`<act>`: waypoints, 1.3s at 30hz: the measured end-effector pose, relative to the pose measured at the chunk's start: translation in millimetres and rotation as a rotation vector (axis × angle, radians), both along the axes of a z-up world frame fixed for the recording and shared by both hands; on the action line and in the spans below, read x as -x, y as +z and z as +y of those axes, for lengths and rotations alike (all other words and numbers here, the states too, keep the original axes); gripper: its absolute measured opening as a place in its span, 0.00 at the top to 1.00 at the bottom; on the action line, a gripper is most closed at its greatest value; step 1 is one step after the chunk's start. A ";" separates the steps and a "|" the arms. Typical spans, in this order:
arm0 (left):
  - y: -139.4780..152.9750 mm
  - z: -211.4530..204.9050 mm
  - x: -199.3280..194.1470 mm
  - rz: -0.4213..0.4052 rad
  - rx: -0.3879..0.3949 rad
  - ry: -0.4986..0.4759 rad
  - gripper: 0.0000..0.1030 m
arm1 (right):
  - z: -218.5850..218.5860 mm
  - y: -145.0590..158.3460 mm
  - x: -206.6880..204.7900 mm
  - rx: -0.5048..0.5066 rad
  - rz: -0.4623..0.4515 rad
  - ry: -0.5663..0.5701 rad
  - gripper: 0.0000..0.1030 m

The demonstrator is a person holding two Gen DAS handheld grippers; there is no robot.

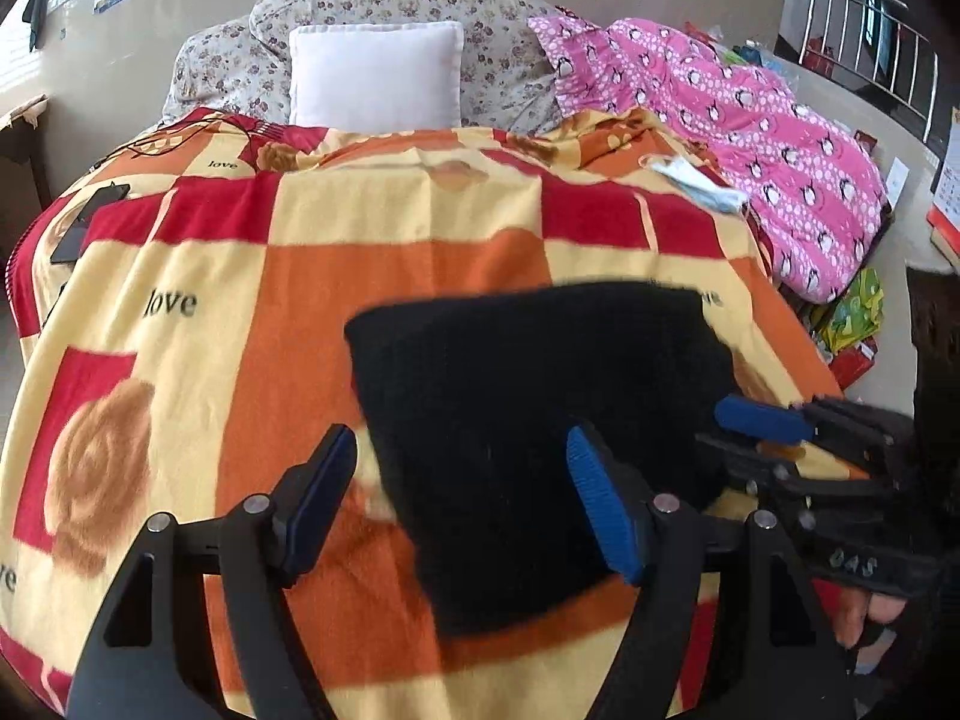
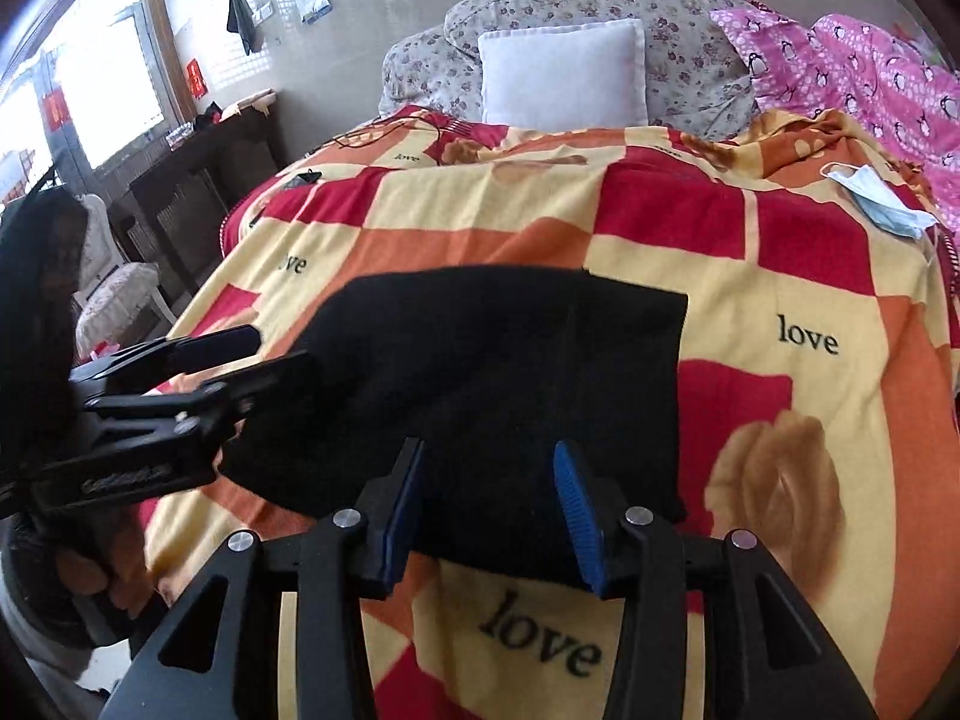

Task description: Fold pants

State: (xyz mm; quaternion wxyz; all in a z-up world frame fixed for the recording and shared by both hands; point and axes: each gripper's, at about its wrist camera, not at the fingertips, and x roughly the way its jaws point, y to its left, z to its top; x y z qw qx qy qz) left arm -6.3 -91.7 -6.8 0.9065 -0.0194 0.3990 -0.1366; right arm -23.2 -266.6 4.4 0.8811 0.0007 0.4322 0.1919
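The left gripper [image 1: 462, 504] is tilting downward at the lower middle of the left wrist view, its blue-padded jaws standing wide apart over the near left edge of the folded black fleece pants [image 1: 528, 420], with nothing pinched between them. The right gripper [image 2: 489, 510] is angling down at the bottom centre of the right wrist view, its jaws also parted, hanging over the near edge of the same black bundle; whether the pads are touching the cloth I cannot tell. Each tool is showing in the other's view, at the lower right and the middle left, with fingers [image 2: 81, 576] of the person wrapping its handle. The pants are lying as a compact dark rectangle in the middle of the red, orange and yellow checked blanket [image 2: 774, 276] printed with "love". Further up, a white square cushion [image 1: 375, 75] is leaning against a floral pillow [image 1: 498, 18], a pink penguin-print quilt [image 1: 780, 138] is spreading along the upper right, and a pale blue face mask [image 2: 882, 204] is resting on the blanket beside it.
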 end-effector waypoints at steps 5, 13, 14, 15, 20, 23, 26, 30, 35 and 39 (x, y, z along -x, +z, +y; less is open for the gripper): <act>-30.1 0.5 8.8 0.080 0.023 0.004 0.28 | 1.0 -12.8 8.1 0.028 -0.005 0.002 0.55; -8.4 18.7 6.5 0.052 0.077 0.027 0.28 | -36.5 1.8 0.2 -0.090 -0.005 -0.078 0.42; -6.5 23.7 3.7 0.055 0.093 0.039 0.28 | -44.6 1.0 -3.3 -0.102 -0.003 -0.105 0.40; -6.3 27.2 0.5 0.062 0.104 0.045 0.28 | -49.3 -0.6 -6.1 -0.115 0.005 -0.117 0.39; -15.9 38.3 -13.1 0.133 0.193 0.050 0.28 | -70.1 -22.0 -23.2 -0.218 0.088 -0.155 0.39; -20.9 36.3 -19.0 0.157 0.212 0.044 0.28 | -75.0 -29.2 -28.0 -0.261 0.102 -0.159 0.39; -23.1 32.9 -25.3 0.168 0.227 0.041 0.27 | -75.1 -33.5 -32.3 -0.293 0.110 -0.148 0.39; -27.9 29.4 -34.9 0.183 0.228 0.044 0.24 | -71.5 -43.0 -42.8 -0.321 0.144 -0.127 0.31; -33.2 24.5 -39.6 0.190 0.221 0.036 0.20 | -61.2 -47.8 -48.6 -0.351 0.146 -0.101 0.30; -35.0 19.8 -39.9 0.185 0.207 0.030 0.20 | -48.5 -47.3 -47.9 -0.327 0.137 -0.098 0.31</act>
